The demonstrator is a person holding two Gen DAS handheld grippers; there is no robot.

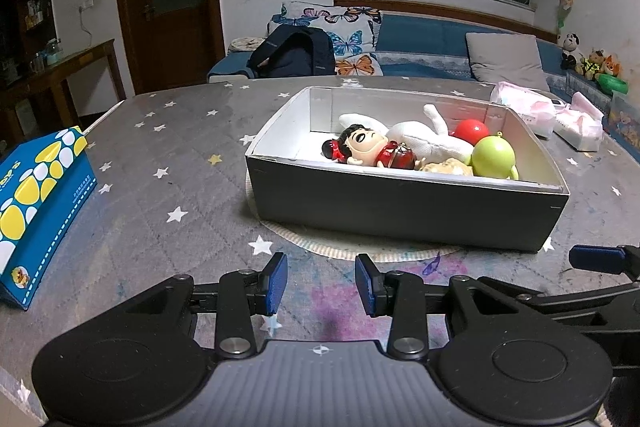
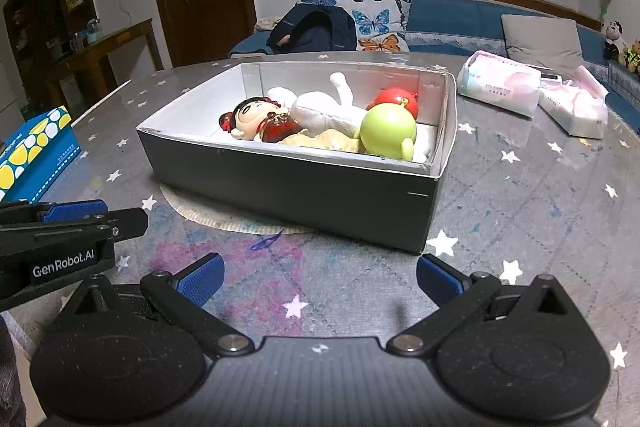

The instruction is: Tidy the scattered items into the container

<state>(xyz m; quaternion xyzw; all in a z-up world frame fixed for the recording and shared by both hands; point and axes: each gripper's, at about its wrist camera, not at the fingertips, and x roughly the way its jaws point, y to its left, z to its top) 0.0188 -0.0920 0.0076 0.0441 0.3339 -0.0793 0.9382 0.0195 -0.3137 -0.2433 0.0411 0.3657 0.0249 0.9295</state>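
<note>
Both tongs hang low over the bench (image 1: 168, 187), short of the box (image 1: 404, 215): the left tongs (image 1: 321, 285) gape partway, the right tongs (image 2: 320, 281) wider, and neither holds or touches anything. The doll (image 1: 366, 147), white plush (image 1: 428, 139), red ball (image 1: 472, 131) and green toy (image 1: 494, 157) lie inside the box.

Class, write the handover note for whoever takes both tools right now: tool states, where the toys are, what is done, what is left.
Left tool: open, empty, over the table before the box.
Right tool: open, empty, beside it.
Box: holds doll, white plush, red toy, green toy.
Done: all visible toys boxed.
Left: no loose toys in view; tissue packs and blue tissue box remain on the table.
</note>
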